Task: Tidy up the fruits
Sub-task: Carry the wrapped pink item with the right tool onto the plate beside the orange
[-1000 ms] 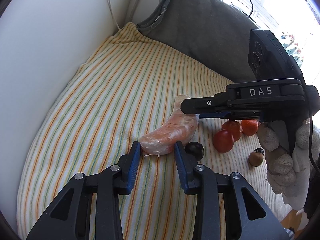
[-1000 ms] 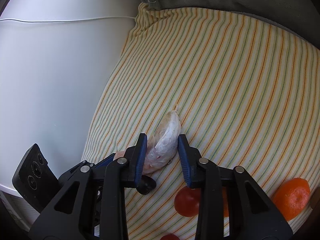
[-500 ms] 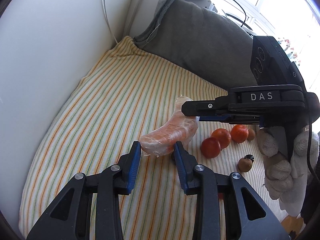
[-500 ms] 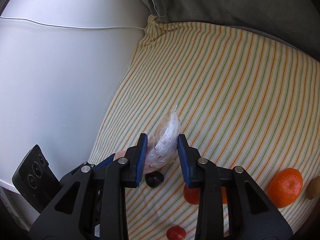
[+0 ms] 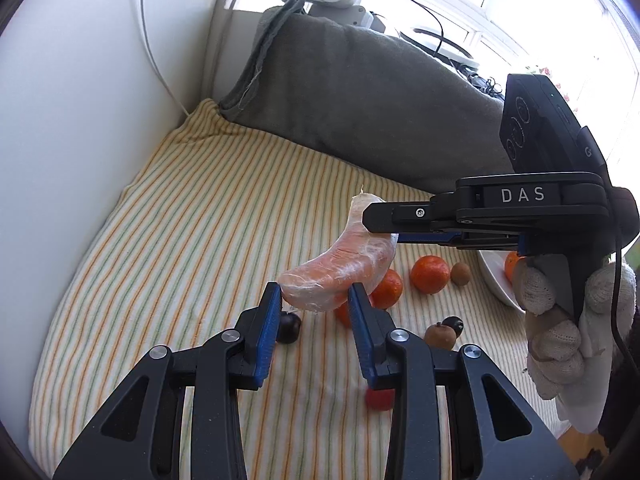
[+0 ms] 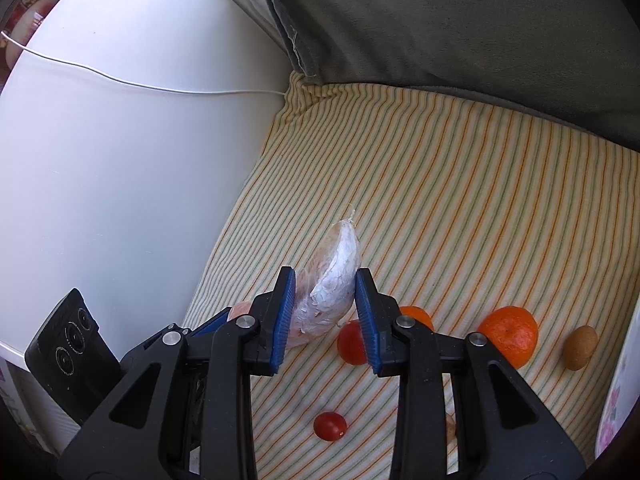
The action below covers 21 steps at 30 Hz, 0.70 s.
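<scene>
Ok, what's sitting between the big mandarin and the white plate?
A small brown fruit, seen in the right wrist view, between the mandarin and the plate.

The left gripper (image 5: 314, 294) is reaching forward and slightly down, its blue-padded fingers (image 5: 269, 322) standing a little apart and pressing on either side of the near end of a wrapped fruit wedge (image 5: 340, 266); the right gripper (image 6: 325, 298) is coming in from the right, level and crosswise to the left one, its two fingers (image 6: 285, 314) clamping the far end of the same wedge; the person's right hand (image 5: 560, 320), wearing a white knit glove, is wrapping around that gripper's handle, fingers curled.
</scene>
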{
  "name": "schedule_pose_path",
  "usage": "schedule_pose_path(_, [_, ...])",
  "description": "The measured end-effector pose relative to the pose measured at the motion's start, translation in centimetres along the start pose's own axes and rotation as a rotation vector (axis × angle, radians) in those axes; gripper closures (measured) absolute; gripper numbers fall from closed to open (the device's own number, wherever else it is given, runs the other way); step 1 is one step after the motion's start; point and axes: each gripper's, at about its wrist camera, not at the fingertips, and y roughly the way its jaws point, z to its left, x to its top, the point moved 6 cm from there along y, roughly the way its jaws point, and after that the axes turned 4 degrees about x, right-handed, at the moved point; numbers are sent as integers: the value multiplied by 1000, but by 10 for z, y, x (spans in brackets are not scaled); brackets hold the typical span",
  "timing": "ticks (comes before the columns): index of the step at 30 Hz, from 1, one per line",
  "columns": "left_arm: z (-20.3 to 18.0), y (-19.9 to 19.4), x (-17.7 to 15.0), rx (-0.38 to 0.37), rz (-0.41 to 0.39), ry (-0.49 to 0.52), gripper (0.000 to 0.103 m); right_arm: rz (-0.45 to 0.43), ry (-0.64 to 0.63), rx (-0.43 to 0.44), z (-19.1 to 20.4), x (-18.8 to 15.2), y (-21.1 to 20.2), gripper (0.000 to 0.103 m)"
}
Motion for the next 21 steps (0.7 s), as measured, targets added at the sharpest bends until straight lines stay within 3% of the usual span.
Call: schedule_pose_path(21, [-112, 23, 11, -117, -2, 122, 70, -122, 77, -50, -72, -25, -123, 71])
